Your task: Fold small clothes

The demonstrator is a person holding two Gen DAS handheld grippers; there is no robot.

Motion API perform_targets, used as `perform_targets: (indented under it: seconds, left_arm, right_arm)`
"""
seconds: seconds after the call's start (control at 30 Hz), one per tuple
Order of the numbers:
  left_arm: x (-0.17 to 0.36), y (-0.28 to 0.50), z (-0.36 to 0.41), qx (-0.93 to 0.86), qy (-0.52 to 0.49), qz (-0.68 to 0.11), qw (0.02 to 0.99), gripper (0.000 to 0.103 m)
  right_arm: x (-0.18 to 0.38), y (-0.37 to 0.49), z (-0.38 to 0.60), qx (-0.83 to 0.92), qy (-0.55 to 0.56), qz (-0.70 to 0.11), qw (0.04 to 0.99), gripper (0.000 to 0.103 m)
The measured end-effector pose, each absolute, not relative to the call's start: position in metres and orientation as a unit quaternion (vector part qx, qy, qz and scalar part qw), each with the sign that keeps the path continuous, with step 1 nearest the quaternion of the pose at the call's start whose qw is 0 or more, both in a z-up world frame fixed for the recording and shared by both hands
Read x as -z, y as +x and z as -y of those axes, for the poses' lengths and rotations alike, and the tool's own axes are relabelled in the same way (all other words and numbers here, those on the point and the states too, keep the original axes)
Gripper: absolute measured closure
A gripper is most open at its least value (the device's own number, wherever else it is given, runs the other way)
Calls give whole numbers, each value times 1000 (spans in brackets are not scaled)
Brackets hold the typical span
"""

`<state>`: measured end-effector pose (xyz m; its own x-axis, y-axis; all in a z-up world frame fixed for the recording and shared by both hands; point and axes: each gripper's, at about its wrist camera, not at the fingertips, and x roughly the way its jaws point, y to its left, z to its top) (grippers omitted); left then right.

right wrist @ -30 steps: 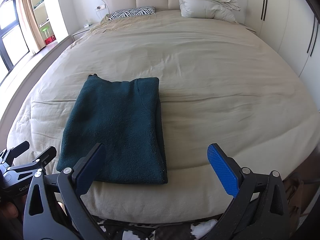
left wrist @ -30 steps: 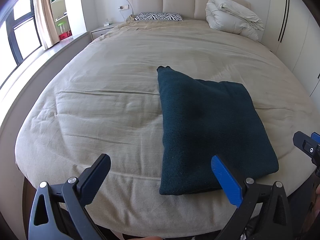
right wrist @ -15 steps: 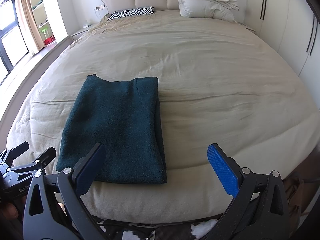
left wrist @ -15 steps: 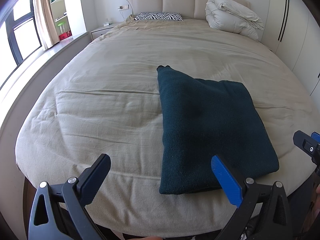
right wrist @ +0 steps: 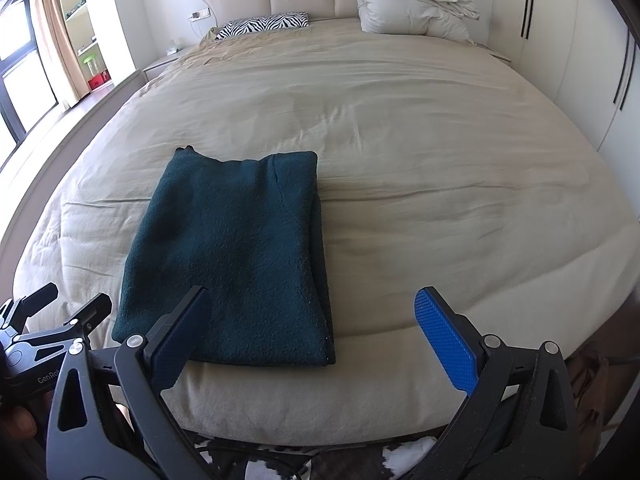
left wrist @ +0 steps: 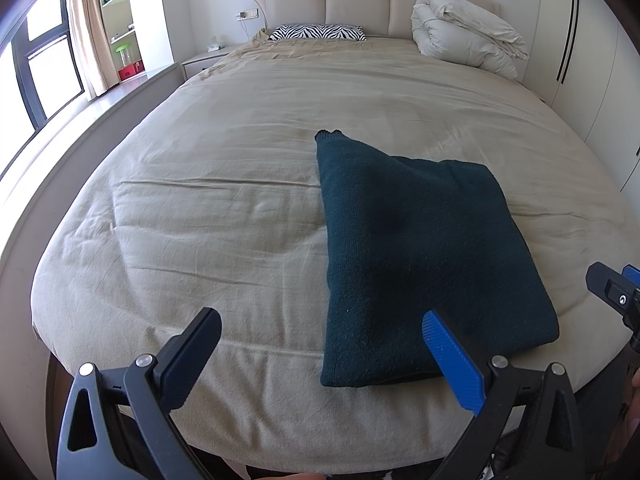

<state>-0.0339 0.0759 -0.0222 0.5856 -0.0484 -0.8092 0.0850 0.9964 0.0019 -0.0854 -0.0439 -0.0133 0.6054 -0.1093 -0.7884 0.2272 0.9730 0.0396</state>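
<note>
So here's where I'm at with the folding. The dark green sweater [right wrist: 236,256] is lying on the beige bed cover [right wrist: 420,152] as a tidy rectangle, near the foot edge closest to me. From my right gripper [right wrist: 316,336] it sits ahead and off to the left, its near edge just past my left fingertip. From my left gripper [left wrist: 324,356] it's ahead and to the right, with the blue pad [left wrist: 452,364] overlapping its near corner in the view, though I don't think it's actually touching the fabric.

Both grippers are spread wide and holding nothing. They're hanging back at the foot of the bed, clear of the sweater.

As for progress, I'd say this piece is basically done. The sides look tucked in, there's a seam line running down the right part of the top layer, and the layered edge shows along the right side. Only untidy bit is a little nub of fabric poking out at the far left corner, maybe a cuff or collar, can't tell from here. Could tuck that in if I'm being picky.

What's left? I don't see any other small clothes on the bed, just the zebra pillow [left wrist: 316,33] and the rolled white duvet [left wrist: 464,34] way up by the headboard. So either I'm finished or the next item is somewhere out of view.
</note>
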Motion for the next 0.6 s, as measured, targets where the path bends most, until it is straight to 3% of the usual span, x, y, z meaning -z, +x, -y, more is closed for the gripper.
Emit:
perform_targets:
  seconds: [0.6]
  left_arm:
    - [23,-35,-76,37,20,-454,890,0]
  right_arm:
    - [16,-87,41,95,69,-436,892,0]
